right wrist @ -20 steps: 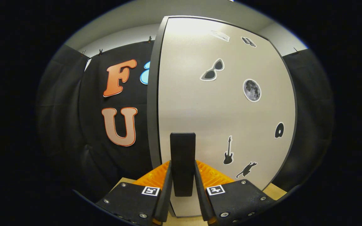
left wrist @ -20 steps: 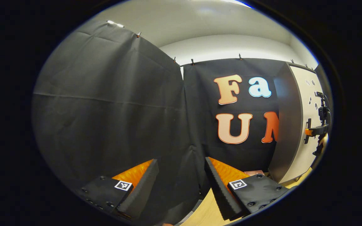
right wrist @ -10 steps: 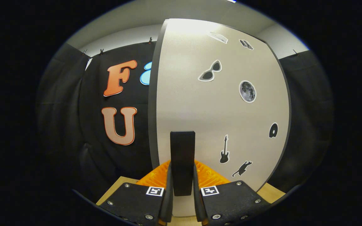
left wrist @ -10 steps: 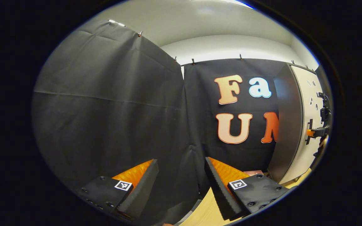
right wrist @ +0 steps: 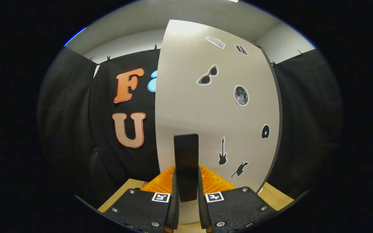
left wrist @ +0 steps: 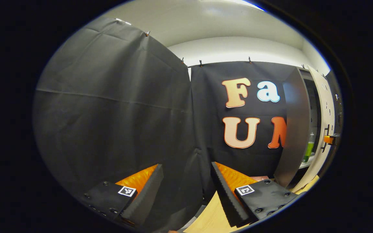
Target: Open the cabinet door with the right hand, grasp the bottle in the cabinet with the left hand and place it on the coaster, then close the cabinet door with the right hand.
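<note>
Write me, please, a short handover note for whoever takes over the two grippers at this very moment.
Right gripper: shut on the cabinet door's handle, door partly open.
Left gripper: open and empty, facing the booth wall, above the table.
Bottle: green, upright on a shelf inside the cabinet, seen through the gap.
Coaster: probably the reddish piece beside the left gripper; hard to tell.
Left: open the door fully, grasp the bottle, set it on the coaster, close the door.

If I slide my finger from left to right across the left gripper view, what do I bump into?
Black cloth wall → grey cabinet side → green bottle inside → cabinet door → right gripper on the handle.
</note>
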